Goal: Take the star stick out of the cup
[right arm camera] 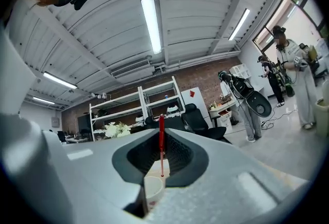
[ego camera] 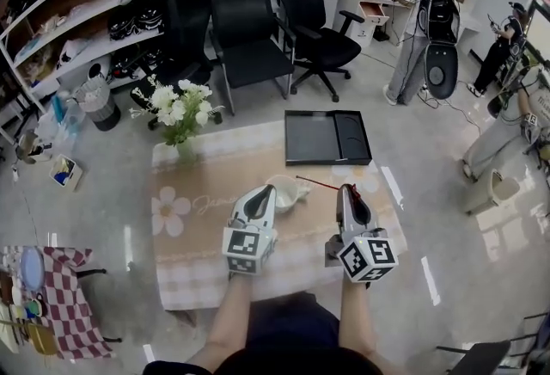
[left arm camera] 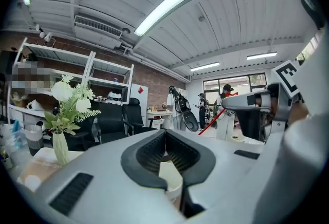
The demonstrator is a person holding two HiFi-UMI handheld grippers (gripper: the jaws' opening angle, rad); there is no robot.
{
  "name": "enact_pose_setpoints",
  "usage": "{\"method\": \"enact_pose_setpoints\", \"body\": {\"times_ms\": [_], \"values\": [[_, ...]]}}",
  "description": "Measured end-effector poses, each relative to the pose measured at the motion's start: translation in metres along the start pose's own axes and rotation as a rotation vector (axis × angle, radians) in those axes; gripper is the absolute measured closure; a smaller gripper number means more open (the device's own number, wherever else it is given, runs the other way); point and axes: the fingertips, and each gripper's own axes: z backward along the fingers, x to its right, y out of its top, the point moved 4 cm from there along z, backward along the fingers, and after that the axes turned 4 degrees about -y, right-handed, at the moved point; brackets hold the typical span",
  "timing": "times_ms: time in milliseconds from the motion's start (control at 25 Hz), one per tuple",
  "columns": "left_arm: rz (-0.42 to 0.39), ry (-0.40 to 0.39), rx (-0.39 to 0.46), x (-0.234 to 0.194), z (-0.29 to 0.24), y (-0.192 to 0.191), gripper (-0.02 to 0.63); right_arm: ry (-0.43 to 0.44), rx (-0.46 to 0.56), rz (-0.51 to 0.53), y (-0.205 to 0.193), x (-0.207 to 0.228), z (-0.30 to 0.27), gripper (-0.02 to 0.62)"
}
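The right gripper is clamped on the star stick, whose far end sits at the mouth of the cup. The left gripper seems pinched on the cup's rim (steadying it). Best draw the stick straight out, clear of the rim. One stick, one cup, two grippers.

cup mostly hidden behind left gripper, star stick head too small to tell, checked cloth cut off
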Motion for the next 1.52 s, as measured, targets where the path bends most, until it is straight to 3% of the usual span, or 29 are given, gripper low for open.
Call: {"method": "enact_pose_setpoints", "body": {"times_ms": [360, 720, 1520], "values": [[-0.03, -0.114, 0.009, 0.036, -0.013, 0.0, 0.594, -0.157, 0.057, 0.047, 0.017, 0.038, 0.043, 0.58], [-0.043, -0.139, -0.008, 0.048, -0.01, -0.003, 0.594, -0.303, 0.061, 0.053, 0.014, 0.078, 0.079, 0.58], [-0.017, -0.111, -0.018, 0.036, -0.013, -0.006, 0.594, -0.312, 0.021, 0.083, 0.006, 0.083, 0.07, 0.58]]}}
